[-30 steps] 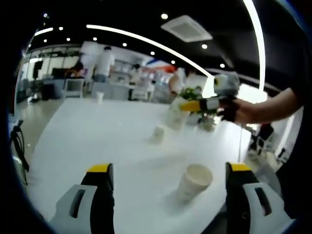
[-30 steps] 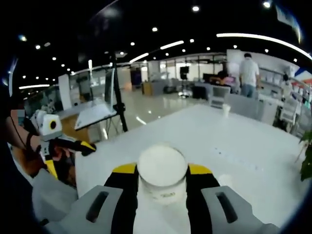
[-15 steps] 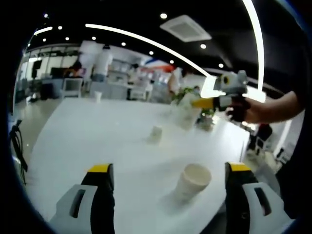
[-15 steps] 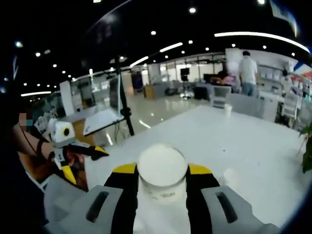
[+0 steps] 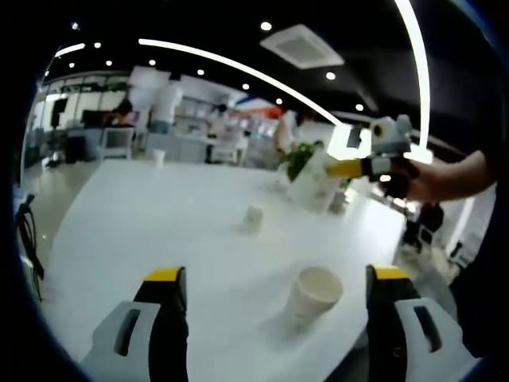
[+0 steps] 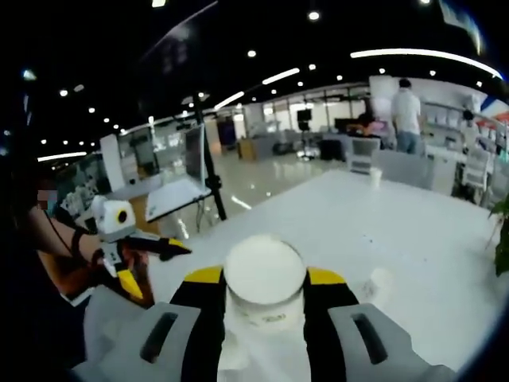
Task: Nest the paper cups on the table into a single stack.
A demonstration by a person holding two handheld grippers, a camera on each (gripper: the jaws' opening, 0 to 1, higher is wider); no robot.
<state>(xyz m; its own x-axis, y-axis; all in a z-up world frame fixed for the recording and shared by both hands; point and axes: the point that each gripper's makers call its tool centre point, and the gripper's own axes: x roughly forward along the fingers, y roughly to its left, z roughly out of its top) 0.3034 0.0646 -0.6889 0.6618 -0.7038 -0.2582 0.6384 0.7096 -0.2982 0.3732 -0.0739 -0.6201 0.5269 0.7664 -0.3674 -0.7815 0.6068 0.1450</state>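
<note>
the held cup [image 6: 264, 278] is sitting bottom-first toward the camera in the right gripper view, so its mouth is facing away and its sides are hiding behind the yellow-tipped jaws; the small print on its base is too blurred to read. a second cup [image 6: 380, 282] is peeking out past the right jaw, smeared and partly covered. in the left gripper view the held cup [image 5: 316, 181] is blurring into the plant [image 5: 301, 156] behind it, and its rim is melting into the glare. the small cup [image 5: 252, 217] further along the table [image 5: 151, 215] is too faint for detail. the person's arm [image 5: 455, 177] is running out of the picture's edge.
</note>
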